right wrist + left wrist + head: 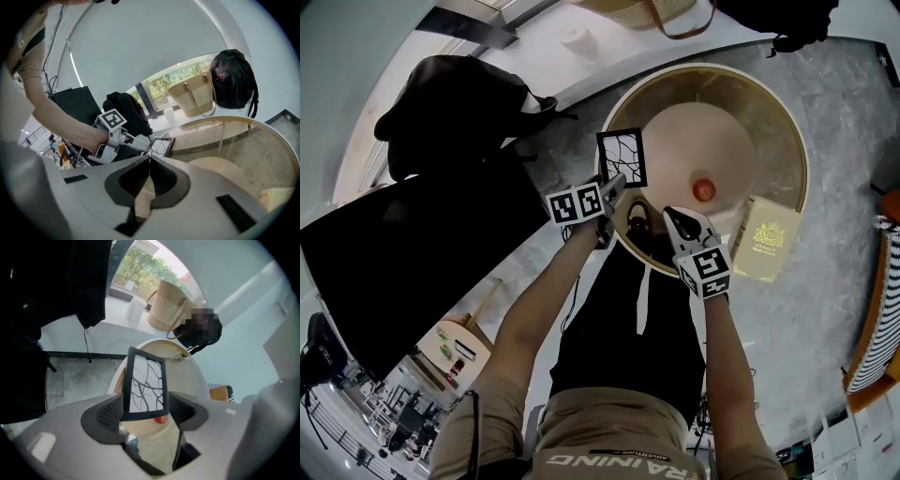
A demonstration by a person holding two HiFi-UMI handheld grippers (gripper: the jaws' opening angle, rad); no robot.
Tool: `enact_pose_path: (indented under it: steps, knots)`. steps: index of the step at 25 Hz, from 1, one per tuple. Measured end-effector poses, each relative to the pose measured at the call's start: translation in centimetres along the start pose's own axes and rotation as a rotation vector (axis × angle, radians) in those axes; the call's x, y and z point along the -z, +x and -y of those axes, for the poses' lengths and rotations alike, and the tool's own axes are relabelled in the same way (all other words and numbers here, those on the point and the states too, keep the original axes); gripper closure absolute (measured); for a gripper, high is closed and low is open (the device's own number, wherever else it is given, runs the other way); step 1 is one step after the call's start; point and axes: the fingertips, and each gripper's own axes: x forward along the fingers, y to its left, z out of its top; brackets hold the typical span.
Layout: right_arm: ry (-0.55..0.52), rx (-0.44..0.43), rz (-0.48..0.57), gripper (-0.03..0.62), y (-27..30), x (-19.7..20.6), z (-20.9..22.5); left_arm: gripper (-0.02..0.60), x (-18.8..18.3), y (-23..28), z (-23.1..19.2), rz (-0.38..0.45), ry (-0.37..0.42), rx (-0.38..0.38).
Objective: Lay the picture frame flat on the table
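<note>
The picture frame (622, 157), black-edged with a white sheet of dark branching lines, is at the left rim of the round glass table (797, 131). My left gripper (616, 183) reaches it from the near side. In the left gripper view the frame (145, 383) has its lower end between the wide-spread jaws of that gripper (145, 406), and the pads do not clearly press on it. In the right gripper view the frame (161, 146) looks low at the table's edge; I cannot tell whether it lies fully flat. My right gripper (675, 217) (149, 161) is shut and empty at the near rim.
A small red ball (704, 189) shows near the table's beige centre. A yellow box (766, 239) lies at the near-right rim. A black bag (455, 103) and a woven basket (642, 11) stand on the ledge behind. A black panel (412, 253) stands to the left.
</note>
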Motion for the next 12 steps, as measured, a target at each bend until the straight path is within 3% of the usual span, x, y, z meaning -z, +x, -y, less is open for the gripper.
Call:
enact_pose_path:
  steps: [5,10,11,12]
  knots:
    - [-0.041,0.023,0.003,0.586,-3.6,-2.8,-1.7,0.299,-0.1,-4.9,4.4,0.019,0.183,0.052]
    - [-0.125,0.082,0.048,0.586,-7.8,-9.7,-2.3,0.304,-2.9,-10.1,12.2,0.104,0.308,0.173]
    - [-0.131,0.089,0.055,0.586,-9.0,-10.9,-3.0,0.317,-3.1,-11.7,13.9,0.129,0.336,0.193]
    - [-0.131,0.093,0.061,0.586,-10.4,-12.0,-4.0,0.379,-3.2,-13.7,15.6,0.157,0.363,0.207]
